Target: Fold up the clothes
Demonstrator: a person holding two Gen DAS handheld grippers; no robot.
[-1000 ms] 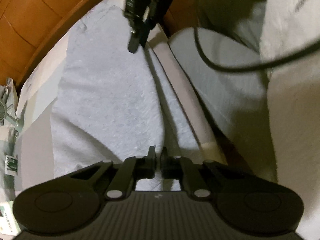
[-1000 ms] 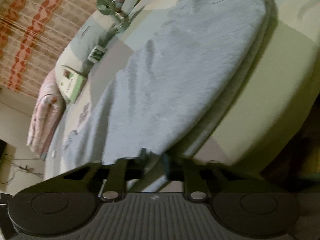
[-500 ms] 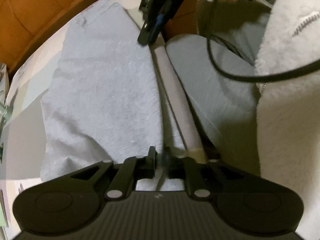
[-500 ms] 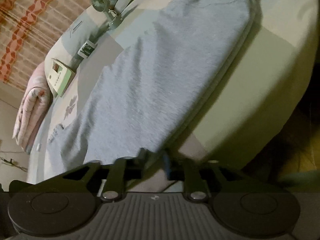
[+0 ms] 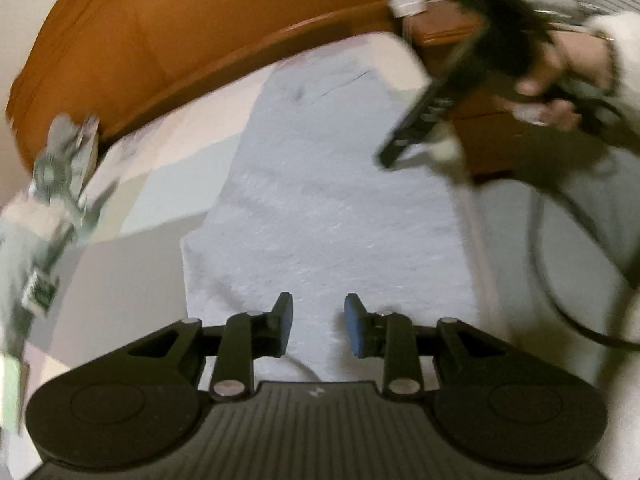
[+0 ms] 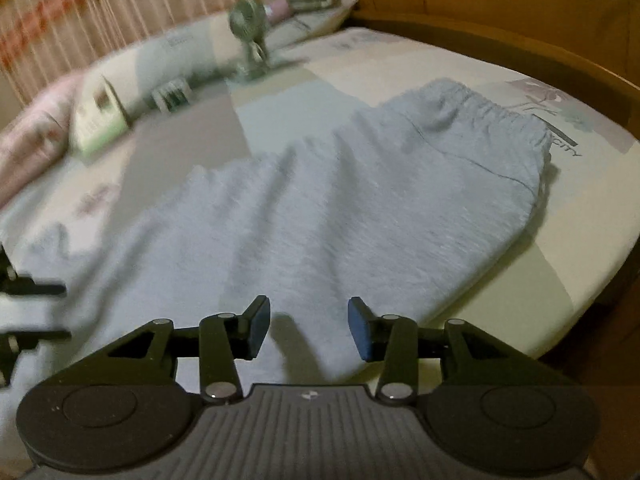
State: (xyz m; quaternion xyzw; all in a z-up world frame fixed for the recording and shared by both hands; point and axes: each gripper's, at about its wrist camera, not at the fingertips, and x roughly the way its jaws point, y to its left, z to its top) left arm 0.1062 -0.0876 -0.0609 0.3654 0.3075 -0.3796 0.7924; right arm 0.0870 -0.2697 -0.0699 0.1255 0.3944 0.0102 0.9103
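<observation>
Light grey sweatpants lie flat along the near edge of the bed, their elastic waistband at the far end. My left gripper hovers open over the near part of the cloth, with nothing between its fingers. My right gripper is open too, just above the pants' near edge. In the left wrist view the right gripper shows blurred at the upper right, held in a hand. At the left edge of the right wrist view the left gripper's fingers show.
The bed has a pastel patchwork sheet and a brown wooden headboard. A small fan, a green-and-white box, a small packet and a pink blanket lie on the far side. A black cable hangs at right.
Both grippers have let go of the pants' edge and opened. The pants now lie flat on the bed, and both grippers have lifted and swung to look across the bed.
</observation>
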